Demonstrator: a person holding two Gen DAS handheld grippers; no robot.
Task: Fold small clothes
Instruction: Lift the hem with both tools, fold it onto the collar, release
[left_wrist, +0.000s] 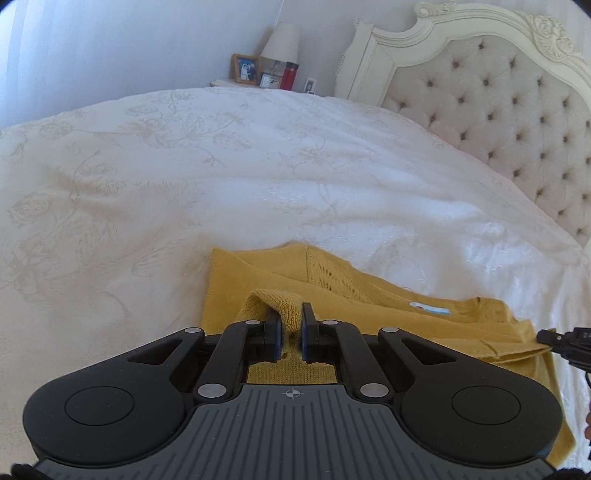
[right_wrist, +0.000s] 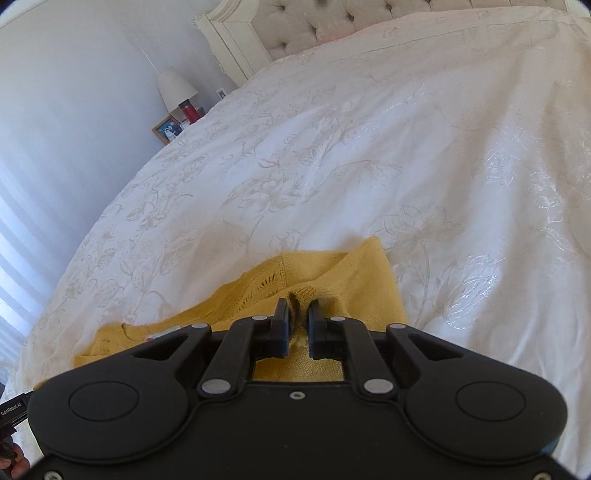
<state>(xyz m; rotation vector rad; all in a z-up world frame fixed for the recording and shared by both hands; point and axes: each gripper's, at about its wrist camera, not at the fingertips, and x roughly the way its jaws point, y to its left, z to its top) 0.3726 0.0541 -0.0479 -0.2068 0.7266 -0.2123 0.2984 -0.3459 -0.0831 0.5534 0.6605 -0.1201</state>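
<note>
We hold the sweater (left_wrist: 258, 273) on the bed (left_wrist: 147, 166) at two points: left gripper (left_wrist: 290, 321) and right gripper (right_wrist: 298, 314), fingers nearly closed, each pinching knit. Its long axis runs between them; the rest lies ahead, toward the headboard (left_wrist: 498, 92).

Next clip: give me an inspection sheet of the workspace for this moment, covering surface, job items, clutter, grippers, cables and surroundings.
Surface: white floral bedspread, lightly rumpled.
Job's things: one mustard knit sweater lying on the bedspread, partly folded, neck label showing.
Clutter: nothing seen on the bed.
Grippers: left gripper shut on a pinched fold of the sweater; right gripper likewise shut on a fold, jaws nearly together.
Cables: nothing seen.
Surroundings: tufted headboard; nightstand with lamp, photo frame and red bottle; pale wall.
</note>
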